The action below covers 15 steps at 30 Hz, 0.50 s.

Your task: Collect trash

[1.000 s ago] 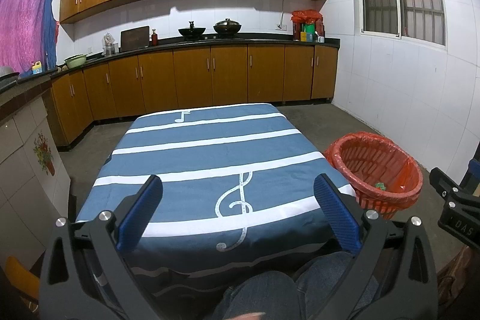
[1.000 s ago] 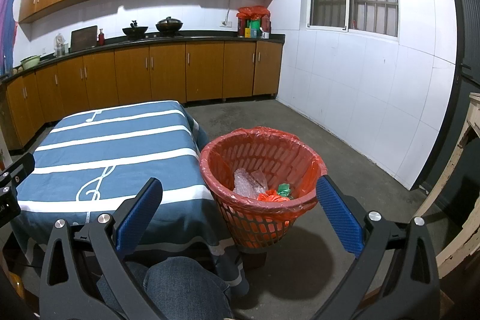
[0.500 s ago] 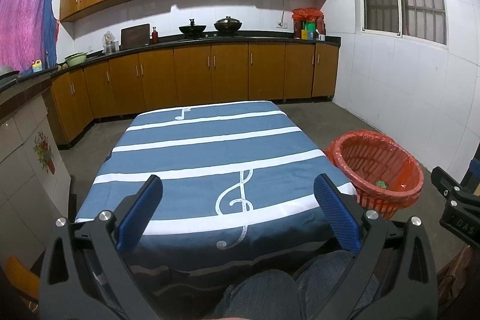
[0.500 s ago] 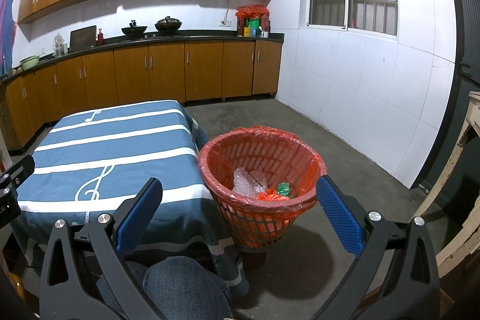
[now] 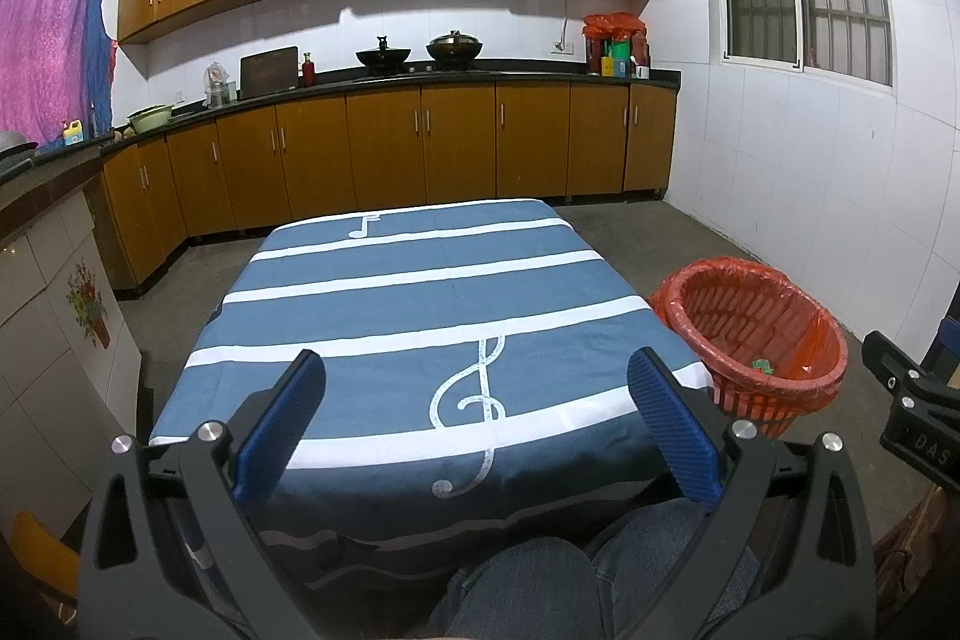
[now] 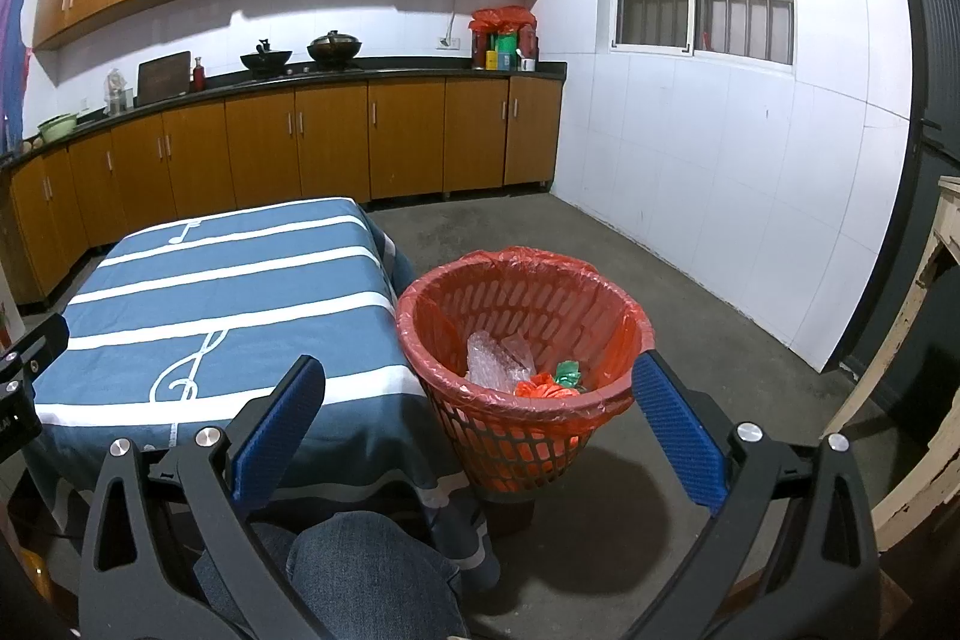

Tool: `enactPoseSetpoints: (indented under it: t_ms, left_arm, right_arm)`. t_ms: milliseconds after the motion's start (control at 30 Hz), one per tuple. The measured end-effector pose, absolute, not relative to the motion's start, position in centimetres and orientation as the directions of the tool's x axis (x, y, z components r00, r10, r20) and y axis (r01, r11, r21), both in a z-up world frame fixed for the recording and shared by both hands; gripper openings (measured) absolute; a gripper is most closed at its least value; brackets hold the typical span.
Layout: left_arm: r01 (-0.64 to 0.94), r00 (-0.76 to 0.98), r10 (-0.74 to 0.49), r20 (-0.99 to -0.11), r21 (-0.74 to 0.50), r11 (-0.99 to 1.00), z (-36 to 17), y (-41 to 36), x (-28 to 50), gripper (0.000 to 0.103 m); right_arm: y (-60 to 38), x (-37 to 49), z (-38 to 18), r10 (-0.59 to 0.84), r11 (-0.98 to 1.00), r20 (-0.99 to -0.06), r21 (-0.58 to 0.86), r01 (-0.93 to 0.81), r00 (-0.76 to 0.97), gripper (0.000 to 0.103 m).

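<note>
Bright indoor light, sharp focus, strong fisheye bending, dark corners

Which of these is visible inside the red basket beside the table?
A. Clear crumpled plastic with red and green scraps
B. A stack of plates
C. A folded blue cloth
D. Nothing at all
A: the right wrist view shows clear crumpled plastic with a red scrap and a green scrap inside the red basket.

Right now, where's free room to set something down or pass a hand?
The whole striped tablecloth top is bare, from near edge to far edge. Concrete floor between red basket and white wall is open. Crowded: the basket's inside holds wrappers, and the basket sits close against the table's right side.
</note>
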<state>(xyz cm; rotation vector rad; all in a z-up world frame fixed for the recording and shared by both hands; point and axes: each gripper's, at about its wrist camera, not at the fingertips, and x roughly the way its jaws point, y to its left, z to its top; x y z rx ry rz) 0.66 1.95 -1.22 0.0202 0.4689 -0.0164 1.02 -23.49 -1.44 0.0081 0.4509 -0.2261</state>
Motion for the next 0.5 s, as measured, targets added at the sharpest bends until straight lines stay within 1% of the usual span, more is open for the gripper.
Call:
enactPoseSetpoints:
  t_ms: [500]
  left_arm:
    - [0.021, 0.891, -0.011, -0.453, 0.015, 1.000, -1.39, 2.04, 0.72, 0.099]
  right_arm:
    - [-23.64, 1.08, -1.15, -0.213, 0.975, -0.437, -0.040, 0.218, 0.874, 0.101]
